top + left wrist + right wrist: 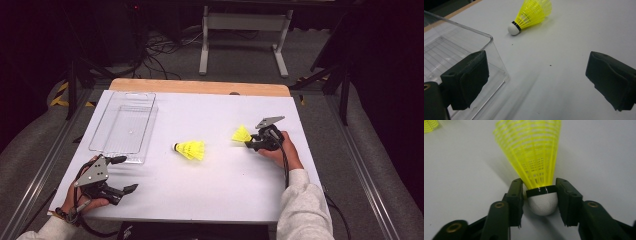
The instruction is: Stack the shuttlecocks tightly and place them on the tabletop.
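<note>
Yellow plastic mesh fans away from me in the right gripper view — a shuttlecock [534,162] lying on its side, its white cork nose caught between my right gripper [540,195]'s two black jaws. The pads press the black band at the cork from either side; I grip there because the cork is firm, while the skirt would likely crush. In the high view this shuttlecock sits right of centre on the white table [215,195], skirt pointing left.

A second shuttlecock [190,149] lies at the middle of the frame, untouched, nose pointing left toward a clear plastic tray [123,129] in the upper left — probably where both belong.

My left gripper [121,174] rests at the lower left, jaws spread wide and holding nothing, just beside the tray's near corner, perhaps waiting to steady it or take the middle shuttlecock.
</note>
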Motion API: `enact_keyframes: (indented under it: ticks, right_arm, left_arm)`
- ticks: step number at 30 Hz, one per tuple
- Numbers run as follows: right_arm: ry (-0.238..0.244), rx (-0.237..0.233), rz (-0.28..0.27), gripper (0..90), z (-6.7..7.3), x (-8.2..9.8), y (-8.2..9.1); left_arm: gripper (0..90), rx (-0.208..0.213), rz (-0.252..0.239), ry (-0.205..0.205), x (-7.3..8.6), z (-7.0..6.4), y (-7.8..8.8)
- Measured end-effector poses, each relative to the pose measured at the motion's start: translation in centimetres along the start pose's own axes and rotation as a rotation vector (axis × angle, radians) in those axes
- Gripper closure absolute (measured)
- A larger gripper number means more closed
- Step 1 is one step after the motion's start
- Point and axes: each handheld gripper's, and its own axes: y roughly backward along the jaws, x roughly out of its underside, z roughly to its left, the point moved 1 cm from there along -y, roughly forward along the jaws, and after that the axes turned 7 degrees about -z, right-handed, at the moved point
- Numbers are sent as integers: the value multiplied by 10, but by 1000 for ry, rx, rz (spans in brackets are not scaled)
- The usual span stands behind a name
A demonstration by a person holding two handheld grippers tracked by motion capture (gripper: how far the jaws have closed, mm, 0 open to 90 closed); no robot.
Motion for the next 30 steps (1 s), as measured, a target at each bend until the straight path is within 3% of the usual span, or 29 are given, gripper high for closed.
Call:
enact_keyframes:
  ticks: [6,13,15,20,25,30]
  right_arm:
    - [28,25,13,647,4,-3,0]
    - [54,66,-33,649,10,-8,6]
    - [51,78,-68,649,13,-10,9]
    - [66,114,-116,649,27,-20,15]
    - [67,119,-137,649,41,-25,19]
    - [51,156,-171,649,55,-28,27]
  left_arm:
    - [55,-2,-4,-1,0,0,1]
    - [56,-4,-4,-4,0,0,2]
    - [55,-4,-2,-6,-1,-1,1]
    - [55,-4,-4,-6,-1,-1,2]
    - [55,-3,-6,-10,-1,-2,2]
    - [55,-4,-13,-11,-2,-3,3]
